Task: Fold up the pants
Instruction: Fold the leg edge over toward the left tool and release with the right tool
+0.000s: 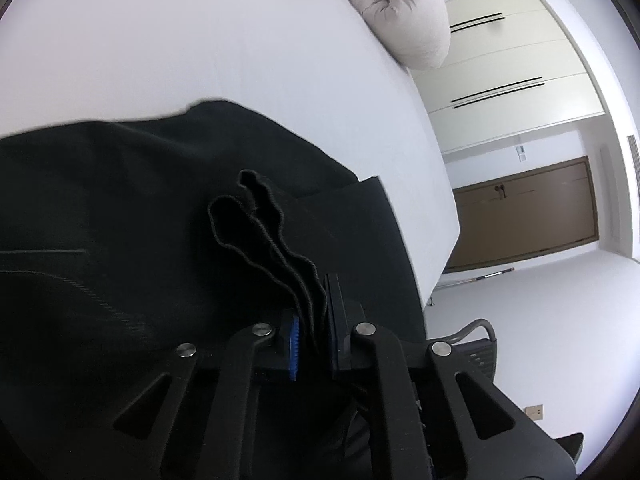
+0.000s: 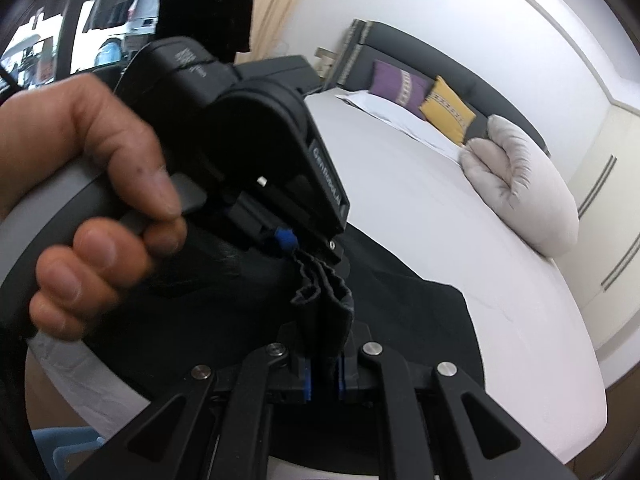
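We are holding the black pants (image 1: 132, 216) with both tools, above a white bed (image 1: 200, 40). Our left hand-held gripper (image 1: 312, 340) is clenching a bunched, wavy hem of the dark fabric between its blue-padded fingers (image 1: 295, 344), and the cloth is standing up out of the jaws in folded ridges. The rest of the garment is spreading away to the left and lying over the mattress near its edge.

In the right wrist view, our right hand-held gripper (image 2: 323, 376) is likewise gripping a gathered wad of the pants (image 2: 400, 312) between its own blue pads (image 2: 306, 384), the fabric rising from the jaws in a crumpled column. Just beyond it the left hand-held gripper (image 2: 286, 240) is showing from the front, a blue pad visible at its tip, touching the same bundle of cloth, so the two tools are pinching the fabric close together. Our left hand (image 2: 92, 200) is wrapping around the grey handle of that tool.

A pale grey folded duvet (image 2: 520, 184) is lying farther along the bed (image 2: 400, 184), and a purple cushion (image 2: 396, 86) and a yellow cushion (image 2: 448, 110) are leaning against the dark headboard (image 2: 420, 56). In the left wrist view, cream wardrobe doors (image 1: 508, 68) and a brown door (image 1: 524, 208) are showing past the mattress edge.
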Demonstrator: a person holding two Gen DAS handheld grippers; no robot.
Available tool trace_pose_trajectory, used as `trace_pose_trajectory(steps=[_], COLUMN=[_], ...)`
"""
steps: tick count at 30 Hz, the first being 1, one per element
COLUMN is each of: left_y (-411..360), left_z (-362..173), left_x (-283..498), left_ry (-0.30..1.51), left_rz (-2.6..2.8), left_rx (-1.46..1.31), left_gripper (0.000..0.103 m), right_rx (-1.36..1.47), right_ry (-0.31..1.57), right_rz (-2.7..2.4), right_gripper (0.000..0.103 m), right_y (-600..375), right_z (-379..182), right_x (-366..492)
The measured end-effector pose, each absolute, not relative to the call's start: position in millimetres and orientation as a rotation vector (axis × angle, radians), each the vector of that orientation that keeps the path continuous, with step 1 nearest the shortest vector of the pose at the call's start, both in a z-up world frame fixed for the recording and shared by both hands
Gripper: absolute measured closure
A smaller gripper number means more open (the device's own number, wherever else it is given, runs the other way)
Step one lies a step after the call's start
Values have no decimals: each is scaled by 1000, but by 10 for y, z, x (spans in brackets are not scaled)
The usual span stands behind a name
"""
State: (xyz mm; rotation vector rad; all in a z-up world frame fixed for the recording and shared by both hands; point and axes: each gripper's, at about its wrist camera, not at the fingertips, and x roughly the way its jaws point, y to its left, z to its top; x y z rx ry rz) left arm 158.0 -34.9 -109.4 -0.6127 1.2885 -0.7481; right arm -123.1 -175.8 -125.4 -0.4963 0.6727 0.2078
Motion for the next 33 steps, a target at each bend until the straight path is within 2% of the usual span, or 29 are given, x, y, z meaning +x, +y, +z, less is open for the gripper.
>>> trace_pose_trajectory(steps=[5,12,14,17,19,21,23,24,25,27,30,33], left_y=[-117,-83,-63,-20,-48,-50,-218,-290,-415,-636,-926,-1086], left_z=[-1117,-1389,-1353,-1231,-1033,-840,-687,-658,-652,-735,-1070,-1146], left_x=[1470,1394,1381,1373,1337,1314,1300,1274,1246,1212,1178,1083], left_ry=[1277,1310,1301,1278,1231,1171,1112,1101,1097,1116,1187,1123], left_rz=[-707,-615,-602,-539,-497,-446,-431,-442,-458,-482,-469,-468], left_rx=[-620,-553,-524,-443,-385,-319,-220,-181,-131,-69,31,136], left_gripper=[94,94,93,92,92,92,92,92,92,92,92,92], right_rx=[-522,-554,-546,-505,-461,-387,-266,-172,-97,82,277,403], right_ry=[675,809,809,817,821,840,893,932,962,997,981,973], right_rz=[254,297,297,321,357,416,484,518,528,531,532,607], right_gripper=[93,93,88,70,43,38,40,50,64,73,78,78], right_y=[-1569,-1490,-1492,-1546,-1594,-1710,-1891,-2049,-2203,-2609,-3198,-3662], right_z=[-1282,-1699,-1722,-1660,-1596,-1505,-1437,-1401,-1378,-1325,-1204,-1140], right_x=[-1264,-1170,-1185,-1195,-1235,-1284,-1304,-1292,-1265,-1211,-1046,-770])
